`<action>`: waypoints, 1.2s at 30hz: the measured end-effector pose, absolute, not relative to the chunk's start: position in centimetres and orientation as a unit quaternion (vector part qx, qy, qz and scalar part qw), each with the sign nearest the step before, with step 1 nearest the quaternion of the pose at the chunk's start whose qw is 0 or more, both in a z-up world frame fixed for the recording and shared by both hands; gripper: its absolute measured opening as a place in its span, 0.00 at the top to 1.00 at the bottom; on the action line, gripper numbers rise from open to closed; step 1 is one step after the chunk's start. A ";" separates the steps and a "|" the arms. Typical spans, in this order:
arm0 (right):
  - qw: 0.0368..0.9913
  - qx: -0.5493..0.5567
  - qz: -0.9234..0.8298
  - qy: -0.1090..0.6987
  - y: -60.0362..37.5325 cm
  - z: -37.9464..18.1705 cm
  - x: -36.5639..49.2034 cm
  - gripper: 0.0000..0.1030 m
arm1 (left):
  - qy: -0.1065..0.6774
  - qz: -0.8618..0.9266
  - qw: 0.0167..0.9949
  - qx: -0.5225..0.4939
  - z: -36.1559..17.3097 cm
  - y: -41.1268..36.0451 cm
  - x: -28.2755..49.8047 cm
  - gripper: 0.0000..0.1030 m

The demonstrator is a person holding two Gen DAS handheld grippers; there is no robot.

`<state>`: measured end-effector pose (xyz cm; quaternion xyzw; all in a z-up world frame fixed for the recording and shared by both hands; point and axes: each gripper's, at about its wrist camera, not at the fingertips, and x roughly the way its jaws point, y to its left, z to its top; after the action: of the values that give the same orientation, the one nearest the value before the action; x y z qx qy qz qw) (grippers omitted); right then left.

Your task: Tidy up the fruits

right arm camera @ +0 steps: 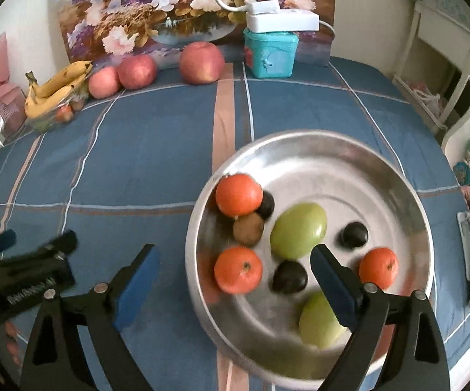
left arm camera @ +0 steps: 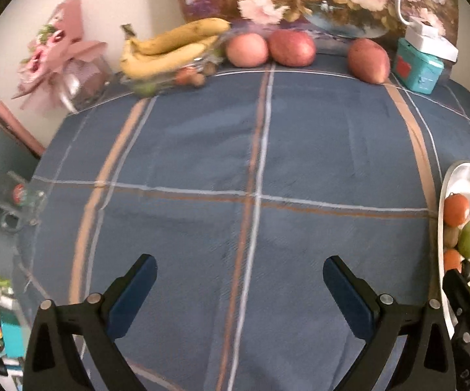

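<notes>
While both grippers gape empty | left gripper over bare cloth | right gripper above tray | oranges, plums, green fruit: round, smooth, likely rolling; pinch across middle | apples heavier, at back.

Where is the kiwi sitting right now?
In the right wrist view, the kiwi lies in the left part of the metal bowl, between the two oranges there, touching the upper orange.
</notes>
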<state>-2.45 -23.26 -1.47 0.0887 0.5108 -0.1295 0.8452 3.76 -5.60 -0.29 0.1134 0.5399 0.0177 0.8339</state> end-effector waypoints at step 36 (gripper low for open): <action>0.865 0.085 -0.140 0.474 -22.2 2.6 -7.5 0.09 | 0.560 -0.008 0.823 0.097 2.1 -3.6 -1.4 0.00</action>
<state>-7.49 -22.17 2.58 0.0849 0.4744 -0.1403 0.8649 -1.36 -3.63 2.08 0.0968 0.5600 -0.0080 0.8228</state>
